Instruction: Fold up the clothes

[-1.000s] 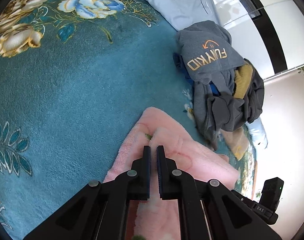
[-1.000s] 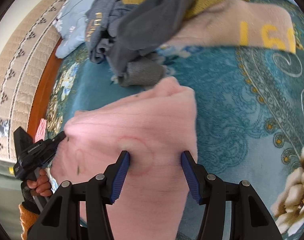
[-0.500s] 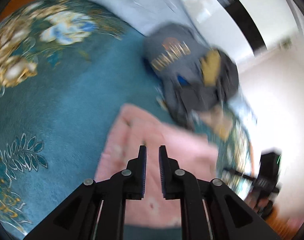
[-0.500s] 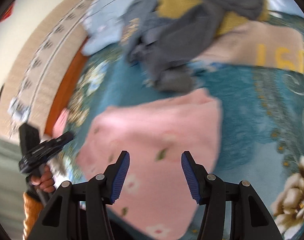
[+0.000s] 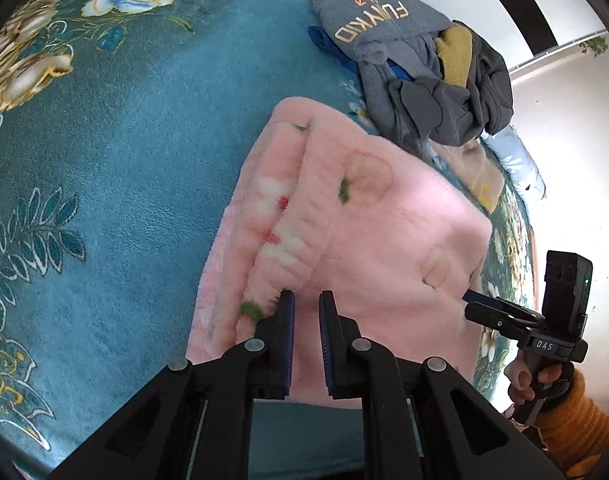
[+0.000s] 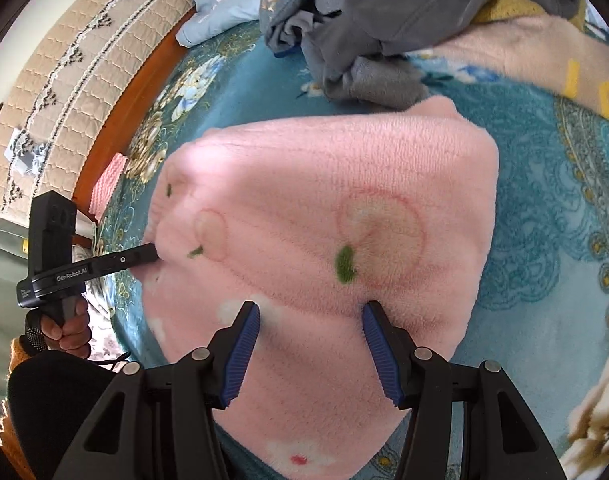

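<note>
Pink fleece garment [image 5: 368,216], just doubled over and laid flat on the teal bedspread [image 5: 116,152] near the unfolded pile [image 5: 420,68]; left gripper [image 5: 306,304] narrowly parted, right gripper [image 6: 311,314] wide, neither clamping — fold apparently set.

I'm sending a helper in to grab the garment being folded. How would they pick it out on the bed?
On the teal floral bedspread, look in front of the heap of grey clothes. The pink fleece garment lies there partly folded, right by both handheld grippers. It is the only pink, fluffy piece, printed with faint round fruit outlines and small green leaves.
</note>
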Tool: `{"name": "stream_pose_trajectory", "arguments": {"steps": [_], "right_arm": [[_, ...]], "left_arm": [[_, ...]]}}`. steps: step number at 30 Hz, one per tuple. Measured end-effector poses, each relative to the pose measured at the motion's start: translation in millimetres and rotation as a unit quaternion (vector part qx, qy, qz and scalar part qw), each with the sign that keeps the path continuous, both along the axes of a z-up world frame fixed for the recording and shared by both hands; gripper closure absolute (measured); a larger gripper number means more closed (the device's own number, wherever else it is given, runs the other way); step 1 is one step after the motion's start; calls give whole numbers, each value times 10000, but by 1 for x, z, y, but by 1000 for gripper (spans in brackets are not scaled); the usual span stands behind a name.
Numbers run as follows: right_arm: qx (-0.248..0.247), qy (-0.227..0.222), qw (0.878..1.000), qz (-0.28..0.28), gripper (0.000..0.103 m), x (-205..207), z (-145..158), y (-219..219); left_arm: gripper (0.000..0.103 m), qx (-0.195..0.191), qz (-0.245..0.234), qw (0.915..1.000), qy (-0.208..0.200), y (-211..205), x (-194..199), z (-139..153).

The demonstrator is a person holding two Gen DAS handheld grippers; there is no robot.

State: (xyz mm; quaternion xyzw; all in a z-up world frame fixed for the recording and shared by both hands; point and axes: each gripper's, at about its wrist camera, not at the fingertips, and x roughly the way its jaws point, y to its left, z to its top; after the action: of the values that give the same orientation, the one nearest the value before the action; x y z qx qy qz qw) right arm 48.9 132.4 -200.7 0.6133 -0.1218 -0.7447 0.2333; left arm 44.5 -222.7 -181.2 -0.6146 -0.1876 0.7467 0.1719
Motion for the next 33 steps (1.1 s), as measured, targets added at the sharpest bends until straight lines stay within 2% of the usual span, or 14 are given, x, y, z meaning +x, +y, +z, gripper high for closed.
{"name": "stream_pose_trajectory", "arguments": {"steps": [4, 9, 14, 19, 22, 24, 25, 27, 28, 29, 33], "right_arm": [[51, -41, 10000, 10, 45, -1, -2, -3], [-80, -81, 9999, -62, 45, -1, -7, 1], [34, -33, 10000, -50, 45, 0, -5, -3], [-22, -114, 9998, -171, 45, 1, 0, 0], [-376, -61, 9988, -319, 45, 2, 15, 10], [-687, 89, 9964, -487, 45, 2, 29, 24], [-776, 171, 9951, -593, 45, 2, 35, 32], [-915, 332, 9917, -842, 45, 1, 44, 49], [-947, 279, 9899, -1013, 45, 1, 41, 58], [-976, 206, 9879, -1188, 45, 1, 36, 67], [-1087, -85, 9760, -1883, 41, 1, 18, 103]], "left_arm": [[91, -116, -134, 9998, -8, 11, -5, -6], [93, -122, -68, 9999, -55, 11, -5, -10], [93, -370, -167, 9992, 52, 19, -2, -7], [93, -206, -6, 9998, 45, 15, 1, -3], [93, -139, -31, 9996, 234, 14, 3, 15], [92, -11, 45, 9987, 501, 8, 3, 33], [90, 72, 105, 9980, 626, 4, 3, 42], [78, 250, 339, 9959, 801, -7, 1, 54], [64, 247, 427, 9955, 808, -9, 1, 52], [55, 223, 467, 9960, 722, -9, 0, 46], [52, 109, 608, 9974, 376, -12, -4, 23]]}}
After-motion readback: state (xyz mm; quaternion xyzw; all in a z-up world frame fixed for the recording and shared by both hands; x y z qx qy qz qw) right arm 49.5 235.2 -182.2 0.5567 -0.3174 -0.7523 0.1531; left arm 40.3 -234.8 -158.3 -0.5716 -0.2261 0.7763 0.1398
